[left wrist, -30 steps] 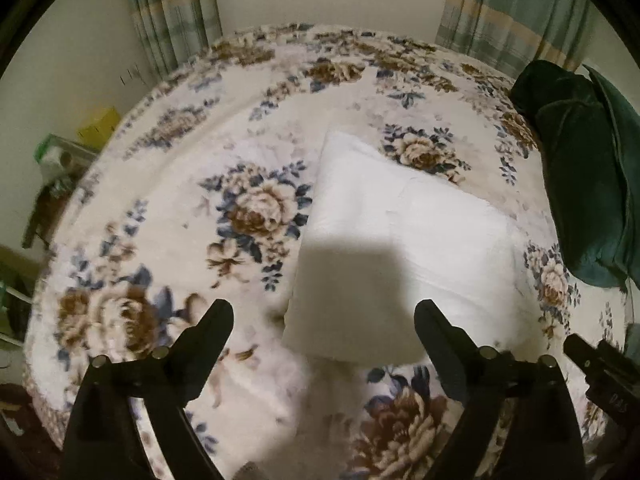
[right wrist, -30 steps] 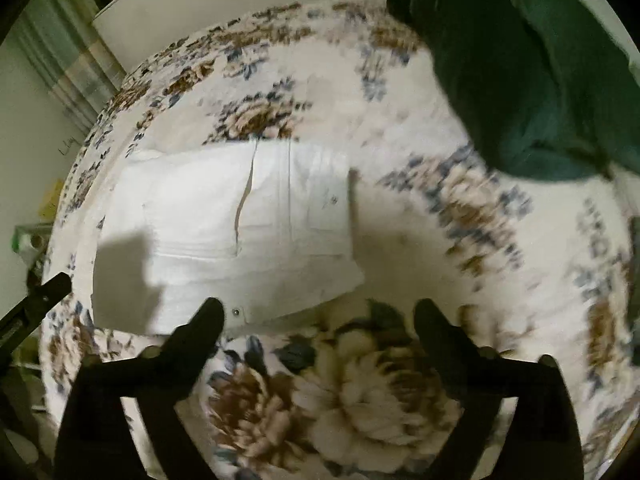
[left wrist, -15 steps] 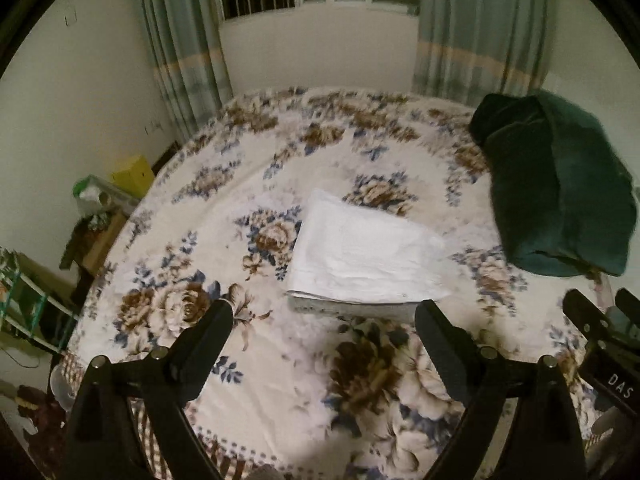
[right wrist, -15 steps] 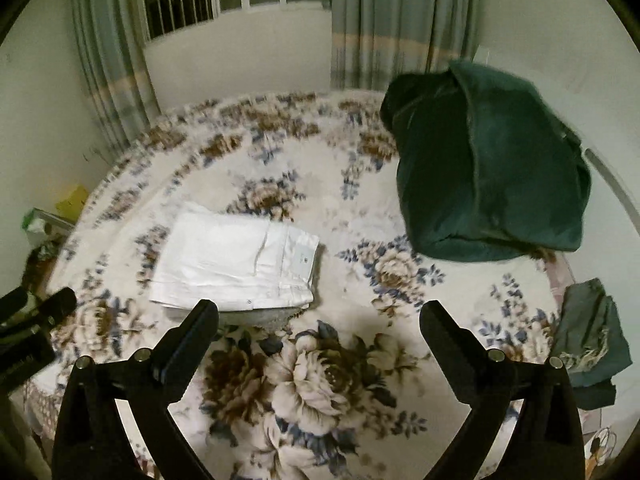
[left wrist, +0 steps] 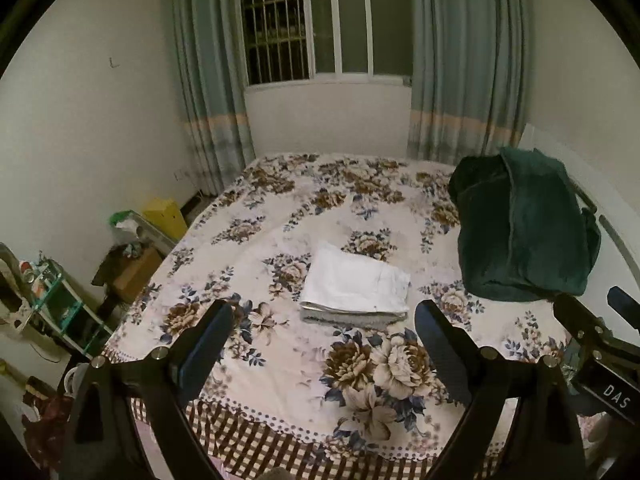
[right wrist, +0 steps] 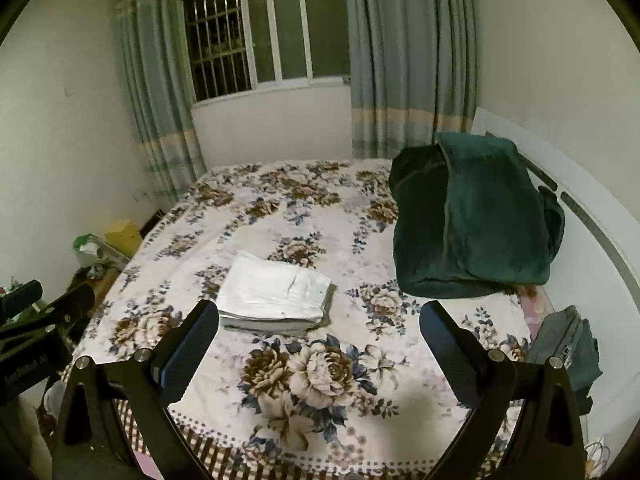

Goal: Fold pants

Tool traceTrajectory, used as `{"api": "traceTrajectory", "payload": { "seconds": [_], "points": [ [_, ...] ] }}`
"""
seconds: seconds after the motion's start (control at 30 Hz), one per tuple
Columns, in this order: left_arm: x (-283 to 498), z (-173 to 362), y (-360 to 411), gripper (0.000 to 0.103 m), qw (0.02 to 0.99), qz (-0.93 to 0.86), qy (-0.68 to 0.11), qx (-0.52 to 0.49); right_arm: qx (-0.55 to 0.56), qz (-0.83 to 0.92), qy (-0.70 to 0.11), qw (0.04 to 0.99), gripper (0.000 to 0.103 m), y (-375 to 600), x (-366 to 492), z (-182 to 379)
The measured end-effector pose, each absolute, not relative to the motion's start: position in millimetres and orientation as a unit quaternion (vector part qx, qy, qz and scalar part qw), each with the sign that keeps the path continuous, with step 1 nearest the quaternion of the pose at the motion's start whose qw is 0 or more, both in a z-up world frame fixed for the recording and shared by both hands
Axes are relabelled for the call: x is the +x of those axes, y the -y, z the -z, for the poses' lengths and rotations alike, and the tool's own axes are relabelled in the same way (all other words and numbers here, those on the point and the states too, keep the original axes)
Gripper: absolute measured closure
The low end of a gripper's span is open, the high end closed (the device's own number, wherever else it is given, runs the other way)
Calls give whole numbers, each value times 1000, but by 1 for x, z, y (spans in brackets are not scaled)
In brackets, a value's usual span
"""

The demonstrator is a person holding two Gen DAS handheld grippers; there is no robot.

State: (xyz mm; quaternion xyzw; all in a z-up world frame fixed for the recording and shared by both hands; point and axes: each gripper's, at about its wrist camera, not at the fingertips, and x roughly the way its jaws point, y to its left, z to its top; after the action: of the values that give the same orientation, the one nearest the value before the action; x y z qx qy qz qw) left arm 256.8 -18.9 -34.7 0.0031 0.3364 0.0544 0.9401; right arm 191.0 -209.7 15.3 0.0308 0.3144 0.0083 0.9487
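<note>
Pants [left wrist: 355, 289] sit folded mid-bed [left wrist: 280, 368], left gripper [left wrist: 320, 344] and right gripper [right wrist: 320, 340] both spread wide and empty, well clear; any careless brush could topple that neat stack.

The black two-finger left tool [left wrist: 322, 336] and black two-finger right tool [right wrist: 318, 338] both stand spread wide, gripping nothing, side by side.

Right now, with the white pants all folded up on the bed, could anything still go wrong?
Possibly. The folded white pants lie loose on the floral bedspread, with both the left hand-held gripper and the right hand-held gripper open and clear of them, so tugging the spread might undo the stack. The green blanket heaped nearby could also slump toward them.
</note>
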Motion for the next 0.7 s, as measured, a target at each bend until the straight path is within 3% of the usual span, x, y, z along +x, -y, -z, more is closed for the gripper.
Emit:
{"api": "traceTrajectory", "payload": {
  "seconds": [0.3,0.37,0.43,0.7],
  "points": [
    [221,11,20,10,943,-60,-327,-3,32,-9,-299,954,0,207,139,-65],
    [217,9,20,9,943,-58,-328,-2,26,-10,-299,954,0,203,137,-68],
    [213,10,20,1,942,-55,-331,1,21,-8,-298,954,0,197,134,-70],
    [210,18,6,0,938,-58,-341,-12,14,-1,-303,953,0,185,142,-66]
  ]
}}
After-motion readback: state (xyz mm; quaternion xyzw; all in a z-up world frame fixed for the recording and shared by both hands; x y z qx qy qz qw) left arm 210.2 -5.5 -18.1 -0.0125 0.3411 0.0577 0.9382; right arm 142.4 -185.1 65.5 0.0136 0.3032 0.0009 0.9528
